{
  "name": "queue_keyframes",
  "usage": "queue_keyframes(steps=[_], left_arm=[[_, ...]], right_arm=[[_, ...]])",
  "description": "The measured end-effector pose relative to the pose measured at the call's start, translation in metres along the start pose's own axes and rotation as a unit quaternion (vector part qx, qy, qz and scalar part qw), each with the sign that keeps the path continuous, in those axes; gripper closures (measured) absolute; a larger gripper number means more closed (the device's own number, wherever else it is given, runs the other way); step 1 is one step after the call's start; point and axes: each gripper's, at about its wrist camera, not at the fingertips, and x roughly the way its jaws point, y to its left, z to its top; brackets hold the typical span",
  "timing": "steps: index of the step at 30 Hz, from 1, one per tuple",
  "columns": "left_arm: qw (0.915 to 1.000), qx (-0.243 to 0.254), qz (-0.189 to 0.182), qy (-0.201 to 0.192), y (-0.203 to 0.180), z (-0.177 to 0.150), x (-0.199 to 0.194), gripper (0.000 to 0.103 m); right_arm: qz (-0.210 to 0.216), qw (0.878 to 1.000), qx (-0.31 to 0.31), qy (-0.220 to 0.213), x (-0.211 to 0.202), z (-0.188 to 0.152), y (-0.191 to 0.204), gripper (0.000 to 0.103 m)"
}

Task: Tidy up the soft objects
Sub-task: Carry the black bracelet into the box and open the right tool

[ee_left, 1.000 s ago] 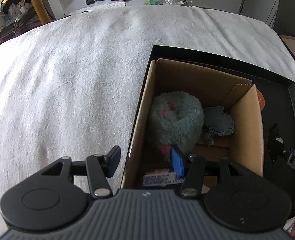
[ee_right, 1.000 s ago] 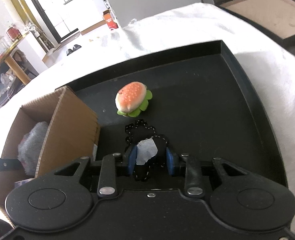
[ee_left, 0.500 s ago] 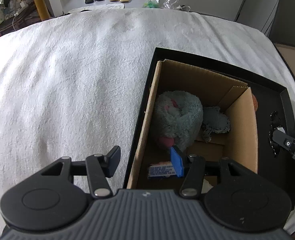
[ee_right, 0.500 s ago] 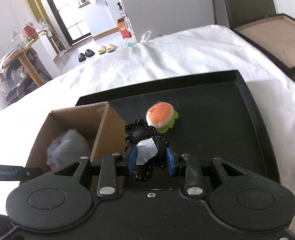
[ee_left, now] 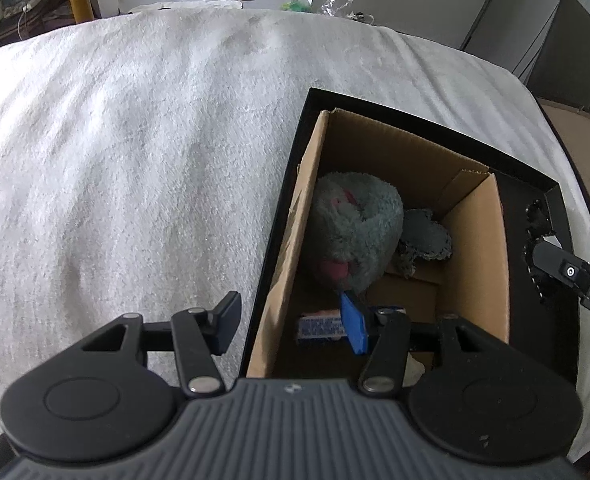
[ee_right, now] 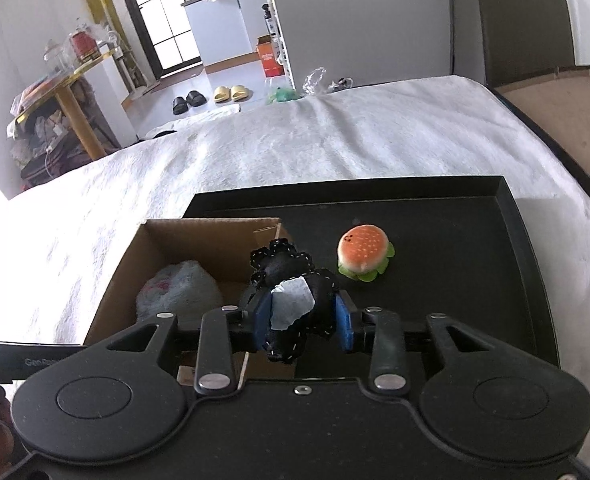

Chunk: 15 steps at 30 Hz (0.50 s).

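Observation:
My right gripper (ee_right: 304,320) is shut on a black stitched plush toy (ee_right: 291,280) with a white tag, held above the right wall of the cardboard box (ee_right: 199,232). The box (ee_left: 475,256) stands in a black tray (ee_right: 455,216) and holds a grey fluffy plush (ee_left: 355,232), a small grey felt toy (ee_left: 427,236) and a blue-labelled packet (ee_left: 319,326). A burger plush (ee_right: 363,252) lies on the tray to the right of the box. My left gripper (ee_left: 291,322) is open and empty, straddling the box's left wall.
The tray lies on a white textured bedspread (ee_left: 135,160). A brown open lid or board (ee_right: 567,120) sits off the bed's far right. Slippers (ee_right: 211,96) and a wooden table (ee_right: 67,92) stand on the floor beyond.
My right gripper has lifted the black plush off the tray and carried it left, to above the box's right wall. My left gripper has drawn back slightly and stays open.

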Motion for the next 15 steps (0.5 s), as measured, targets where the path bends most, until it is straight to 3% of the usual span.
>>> queue_keyframes(steps=[15], left_arm=[[0.999,-0.027,-0.032,0.014,0.02,-0.012,0.012,0.05]], right_arm=[[0.0,0.998,-0.053,0.027,0.008,0.0,0.043,0.068]])
